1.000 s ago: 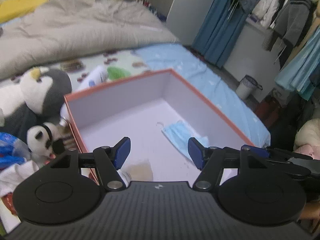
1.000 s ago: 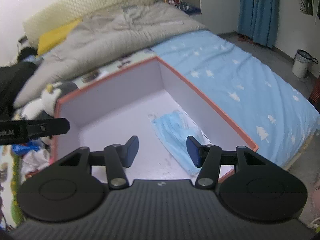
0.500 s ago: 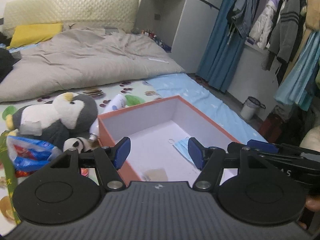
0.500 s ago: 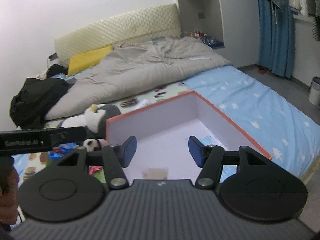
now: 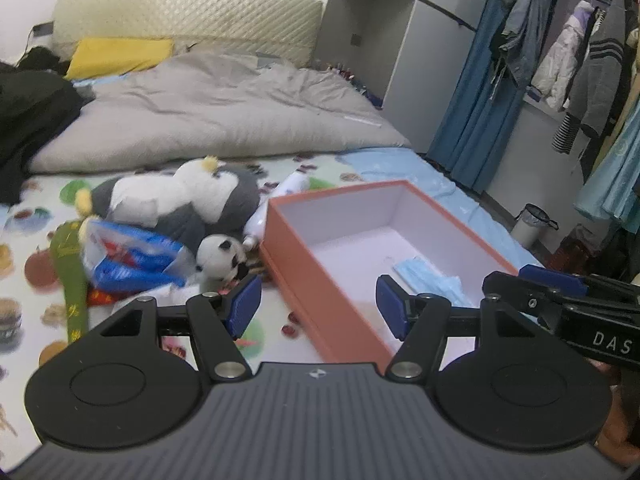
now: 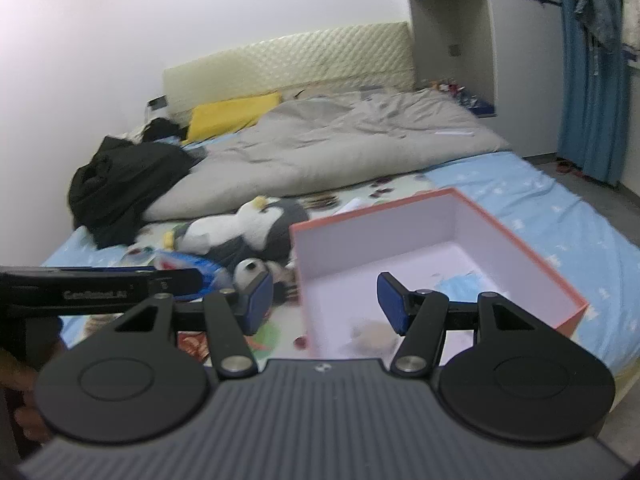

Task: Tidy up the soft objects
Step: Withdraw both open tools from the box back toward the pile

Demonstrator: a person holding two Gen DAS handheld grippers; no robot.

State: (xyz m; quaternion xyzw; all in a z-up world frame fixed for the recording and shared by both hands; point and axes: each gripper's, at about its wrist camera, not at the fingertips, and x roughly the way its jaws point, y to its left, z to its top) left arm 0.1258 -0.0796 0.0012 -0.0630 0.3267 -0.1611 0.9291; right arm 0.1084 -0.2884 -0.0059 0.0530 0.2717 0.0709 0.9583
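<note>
On the bed, orange box [image 5: 296, 276] — blue mask [image 5: 430, 280] inside, penguin plush [image 5: 192, 200] beside.

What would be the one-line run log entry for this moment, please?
left gripper: open, empty | right gripper: open, empty | orange box: holds blue face mask | penguin plush, panda plush: on bed beside box

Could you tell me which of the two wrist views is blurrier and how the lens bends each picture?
Right wrist view: softer throughout, the orange box and penguin plush smeared. Left wrist view: sharper, the face mask and panda plush readable. Both: fisheye bowing at the edges, flat indoor light, no glare.
</note>
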